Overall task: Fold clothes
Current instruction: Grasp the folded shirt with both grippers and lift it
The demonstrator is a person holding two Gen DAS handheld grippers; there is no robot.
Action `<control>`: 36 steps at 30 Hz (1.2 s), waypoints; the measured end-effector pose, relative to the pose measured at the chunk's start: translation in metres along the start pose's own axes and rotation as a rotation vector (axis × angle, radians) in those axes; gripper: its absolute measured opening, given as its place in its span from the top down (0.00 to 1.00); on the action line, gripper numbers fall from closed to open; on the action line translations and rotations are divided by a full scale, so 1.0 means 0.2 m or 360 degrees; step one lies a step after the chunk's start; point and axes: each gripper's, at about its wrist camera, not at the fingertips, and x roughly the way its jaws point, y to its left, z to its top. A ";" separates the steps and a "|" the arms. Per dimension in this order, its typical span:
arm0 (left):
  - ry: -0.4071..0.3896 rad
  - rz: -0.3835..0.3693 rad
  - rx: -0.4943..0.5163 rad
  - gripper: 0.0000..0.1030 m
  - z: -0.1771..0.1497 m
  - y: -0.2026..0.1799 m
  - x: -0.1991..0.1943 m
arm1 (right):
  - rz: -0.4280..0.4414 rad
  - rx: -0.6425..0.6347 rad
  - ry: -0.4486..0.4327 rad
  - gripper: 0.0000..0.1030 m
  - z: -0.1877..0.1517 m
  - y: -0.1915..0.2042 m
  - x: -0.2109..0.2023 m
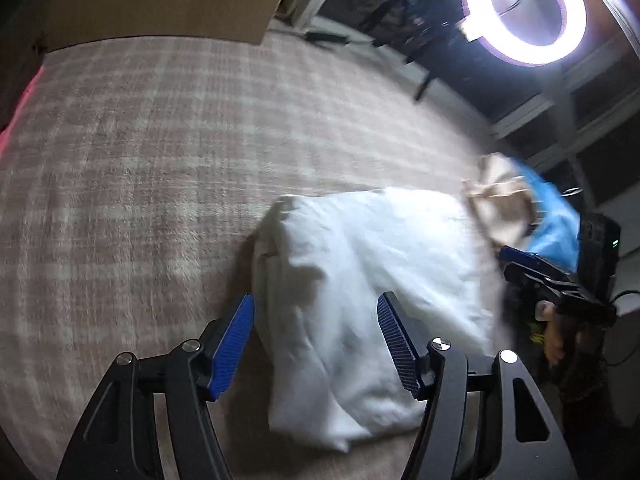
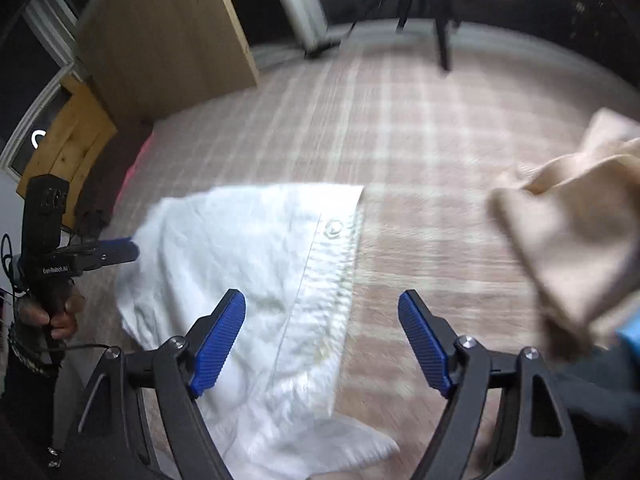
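Folded white cotton garment [image 1: 360,280] lies on a pink-and-cream plaid fuzzy blanket [image 1: 160,160] that covers the whole work surface. In the right wrist view the same white garment [image 2: 248,280] shows a stitched placket edge and 1 clear round button [image 2: 333,227] near its upper right corner; that corner lies flat and square, while the lower part is rumpled.

The left gripper [image 1: 316,308] hangs above the near end of the garment with its 2 blue ribbed pads spread wide and nothing between them; 1 pad sits over the blanket just beside the cloth, the other over the cloth itself. Whether the pads touch the fabric cannot be told. The right gripper [image 2: 322,308] is likewise wide open and empty, its left pad over the white cloth and its right pad over bare blanket [image 2: 420,140].

Seen from the right wrist, the left gripper [image 2: 120,250] points at the far left edge of the garment, with a hand [image 2: 60,316] wrapped around its black handle. Seen from the left wrist, the right gripper [image 1: 520,258] is at the garment's right side.

A crumpled beige knit garment [image 2: 568,224] lies on the blanket to the right, apart from the white one. In the left wrist view this beige garment [image 1: 500,200] rests against a bright blue cloth [image 1: 556,224]. A glowing white ring light [image 1: 524,12] stands beyond the blanket, and a tall light-wood panel [image 2: 168,36] rises at its far left.
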 end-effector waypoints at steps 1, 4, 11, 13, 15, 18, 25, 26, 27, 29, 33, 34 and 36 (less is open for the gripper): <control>0.0006 0.0011 0.0010 0.40 0.00 -0.01 0.01 | -0.0027 -0.0014 0.0003 0.24 0.01 -0.01 0.04; 0.0025 0.0042 0.0040 0.40 -0.01 -0.04 0.05 | -0.0040 -0.0050 0.0016 0.24 0.02 -0.03 0.11; 0.0069 0.0116 0.0110 0.39 -0.02 -0.11 0.14 | 0.0011 -0.0156 0.0008 0.35 0.00 -0.07 0.13; 0.0062 0.0115 0.0131 0.45 -0.02 -0.13 0.15 | 0.0021 -0.0263 0.0004 0.46 -0.04 0.01 0.13; 0.0054 0.0113 0.0152 0.49 -0.03 -0.15 0.16 | 0.0030 -0.0365 -0.0004 0.55 -0.05 0.06 0.13; 0.0029 0.0091 0.0149 0.60 -0.03 -0.16 0.18 | 0.0061 -0.0385 -0.0019 0.60 -0.05 0.07 0.13; -0.0087 0.0005 0.0019 0.79 -0.06 -0.16 0.13 | 0.0302 -0.0134 -0.0007 0.89 -0.01 -0.04 0.11; -0.0103 -0.0019 -0.0013 0.82 -0.06 -0.15 0.12 | 0.0324 -0.0112 -0.0022 0.90 -0.01 -0.04 0.08; -0.0119 -0.0054 -0.0035 0.83 -0.06 -0.15 0.10 | 0.0342 -0.0088 -0.0042 0.90 -0.01 -0.05 0.05; -0.0152 -0.0111 -0.0045 0.85 -0.07 -0.16 0.05 | 0.0392 -0.0033 -0.0086 0.91 -0.02 -0.06 -0.02; -0.0235 -0.0155 0.0008 0.85 -0.11 -0.21 -0.09 | 0.0422 -0.0036 -0.0225 0.91 -0.05 0.04 -0.21; -0.0264 -0.0166 0.0027 0.85 -0.12 -0.20 -0.15 | 0.0411 -0.0051 -0.0264 0.91 -0.05 0.08 -0.27; -0.0324 -0.0187 0.0065 0.85 -0.14 -0.18 -0.27 | 0.0419 -0.0092 -0.0332 0.91 -0.05 0.15 -0.38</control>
